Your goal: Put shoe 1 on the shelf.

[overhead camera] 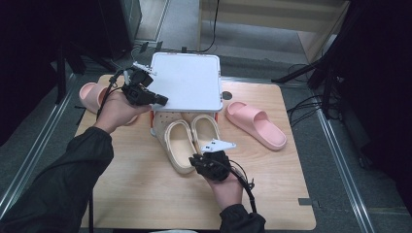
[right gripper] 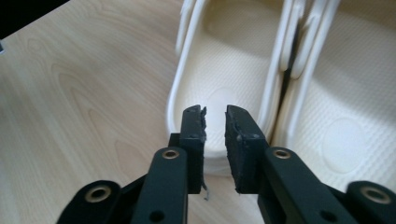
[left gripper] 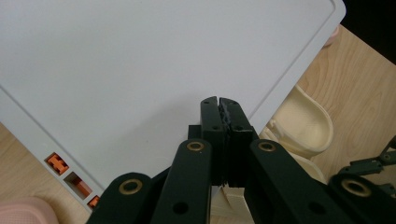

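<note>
No text, label, brand, number or sign can be read in any of the views.

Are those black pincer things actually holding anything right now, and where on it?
The left tool is shut over the white flat lid's edge, though a grip cannot be confirmed. The right tool is open at the heel of a cream clog, holding nothing.

Two clogs (overhead camera: 187, 138) lie on the table (overhead camera: 136, 184), toes under the lid (overhead camera: 187, 80), a slide (overhead camera: 255, 124) to their right.
</note>
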### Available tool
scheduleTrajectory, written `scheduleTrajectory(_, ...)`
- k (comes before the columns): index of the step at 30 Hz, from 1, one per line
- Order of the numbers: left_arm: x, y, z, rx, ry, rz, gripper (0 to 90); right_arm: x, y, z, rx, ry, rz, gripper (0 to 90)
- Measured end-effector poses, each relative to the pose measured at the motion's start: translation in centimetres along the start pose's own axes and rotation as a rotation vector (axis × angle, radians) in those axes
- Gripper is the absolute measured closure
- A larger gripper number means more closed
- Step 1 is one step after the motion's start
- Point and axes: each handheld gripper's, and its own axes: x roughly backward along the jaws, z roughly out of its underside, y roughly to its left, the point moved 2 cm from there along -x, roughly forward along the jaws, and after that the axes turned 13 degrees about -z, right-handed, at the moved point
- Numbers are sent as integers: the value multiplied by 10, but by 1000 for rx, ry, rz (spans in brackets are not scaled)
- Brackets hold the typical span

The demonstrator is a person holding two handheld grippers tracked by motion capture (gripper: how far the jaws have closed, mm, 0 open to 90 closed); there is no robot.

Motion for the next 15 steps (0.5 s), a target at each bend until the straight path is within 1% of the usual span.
scheduleTrajectory(3, 0, -1, 0, 3, -5, -2, 890, 0, 4, 6, 14, -8, -13, 814)
scheduleTrajectory(6, 0, -1, 0, 4, -7, -3, 891, 0, 8, 11, 34, -9, -13, 848)
scheduleTrajectory(9, 0, -1, 0, 6, -4, -3, 893, 0, 13, 15, 29, -4, -16, 892)
scheduleTrajectory(14, 0, -2, 0, -1, -1, -11, 895, -2, 16, 24, 37, 9, -25, 900)
scheduleTrajectory(15, 0, -2, 0, -1, -2, -12, 894, -5, 16, 29, 36, 26, -28, 900)
